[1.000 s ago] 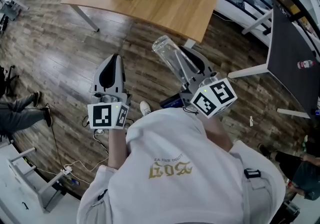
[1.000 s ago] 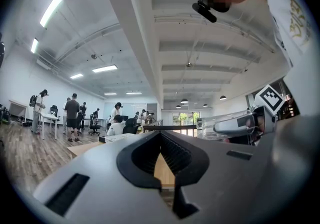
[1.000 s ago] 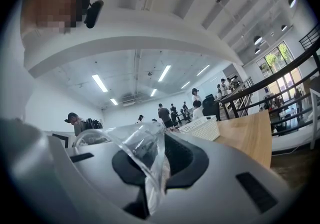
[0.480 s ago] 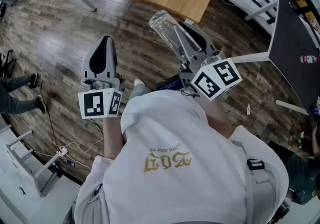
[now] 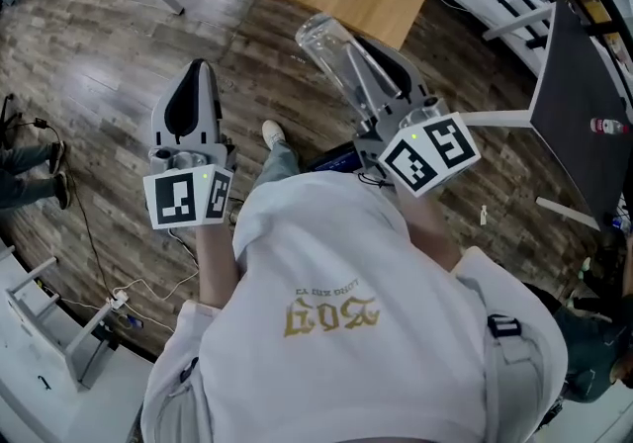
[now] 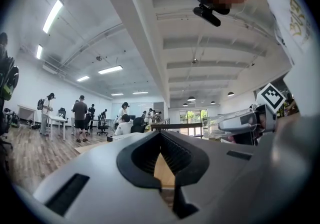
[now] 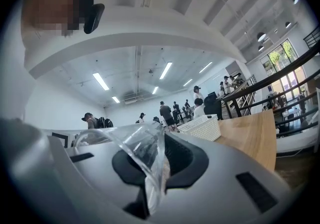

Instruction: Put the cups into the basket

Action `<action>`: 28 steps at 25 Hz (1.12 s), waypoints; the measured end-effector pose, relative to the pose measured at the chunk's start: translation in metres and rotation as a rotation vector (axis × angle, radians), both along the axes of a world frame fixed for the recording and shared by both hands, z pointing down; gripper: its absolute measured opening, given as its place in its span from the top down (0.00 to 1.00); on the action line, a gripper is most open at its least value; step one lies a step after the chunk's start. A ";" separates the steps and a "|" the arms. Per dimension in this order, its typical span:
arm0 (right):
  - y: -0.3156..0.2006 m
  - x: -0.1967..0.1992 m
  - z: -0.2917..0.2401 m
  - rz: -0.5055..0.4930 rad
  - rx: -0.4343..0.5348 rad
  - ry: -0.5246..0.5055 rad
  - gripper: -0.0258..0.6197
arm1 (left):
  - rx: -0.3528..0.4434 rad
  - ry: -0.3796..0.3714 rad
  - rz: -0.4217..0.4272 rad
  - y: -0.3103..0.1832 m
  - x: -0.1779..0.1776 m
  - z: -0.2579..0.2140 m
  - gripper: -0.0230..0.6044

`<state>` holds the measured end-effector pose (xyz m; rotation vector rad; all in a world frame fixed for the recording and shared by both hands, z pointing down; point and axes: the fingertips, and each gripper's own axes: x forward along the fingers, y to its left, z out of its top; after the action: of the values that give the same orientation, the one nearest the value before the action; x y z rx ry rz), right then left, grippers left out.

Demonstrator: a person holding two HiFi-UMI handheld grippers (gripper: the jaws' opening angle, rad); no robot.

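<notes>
My left gripper (image 6: 161, 140) fills the lower frame: grey jaws closed together at the far end, nothing between them. The black pads leave a diamond-shaped opening, and bench (image 6: 162, 170) wood shows through it. Off to my right, slightly ahead, is the right gripper (image 6: 227, 123) with its marker cube (image 6: 271, 97), and a clear cup (image 6: 214, 128) at its tip. Just past my jaw tips, left of centre, is a white basket (image 6: 126, 136), partly hidden. Far left, people (image 6: 80, 118) stand on wood floor (image 6: 30, 150). Ceiling lights (image 6: 52, 15) are overhead.
</notes>
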<state>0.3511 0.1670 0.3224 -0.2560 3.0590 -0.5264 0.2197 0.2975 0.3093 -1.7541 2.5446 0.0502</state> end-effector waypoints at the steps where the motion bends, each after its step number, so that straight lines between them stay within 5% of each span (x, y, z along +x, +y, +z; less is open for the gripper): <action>1: -0.006 -0.005 0.000 0.008 0.001 0.001 0.91 | 0.003 0.004 0.004 -0.005 -0.008 0.000 0.95; 20: -0.043 -0.141 -0.009 0.053 -0.002 0.002 0.91 | 0.049 -0.002 0.052 -0.051 -0.142 -0.013 0.95; 28: -0.051 -0.168 -0.010 0.073 0.011 -0.003 0.91 | 0.037 0.013 0.070 -0.066 -0.176 -0.002 0.95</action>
<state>0.1833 0.1157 0.3122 -0.3652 3.0352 -0.5060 0.0432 0.2315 0.3076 -1.8351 2.4737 0.1104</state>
